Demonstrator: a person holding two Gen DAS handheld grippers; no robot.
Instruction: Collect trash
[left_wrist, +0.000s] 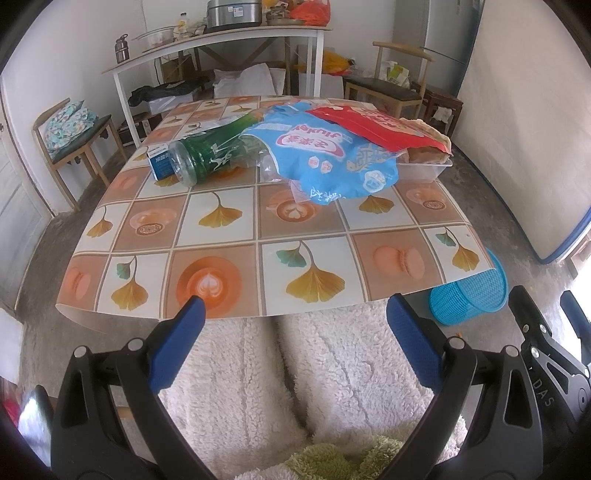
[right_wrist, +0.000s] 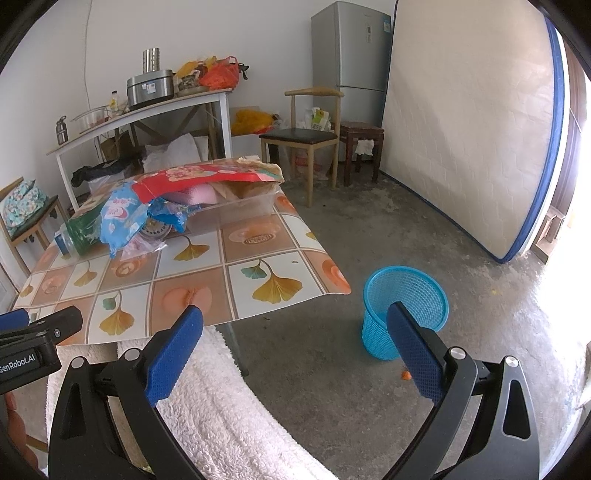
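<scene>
Colours in front of you

Your tabletop (left_wrist: 229, 236) is checked in tan and pale squares with yellow ginkgo leaves and orange latte cups. On it you have a green bottle (left_wrist: 210, 153), a blue bag (left_wrist: 332, 158) and a red bag (left_wrist: 373, 123). Your bin (right_wrist: 404, 310) is bright blue mesh.

We hold the left black hand-held gripper with blue finger pads (left_wrist: 295, 314) low over our lap, its 2 fingers spread wide and empty. The right black hand-held gripper (right_wrist: 294, 323) sits alongside, equally wide.
</scene>
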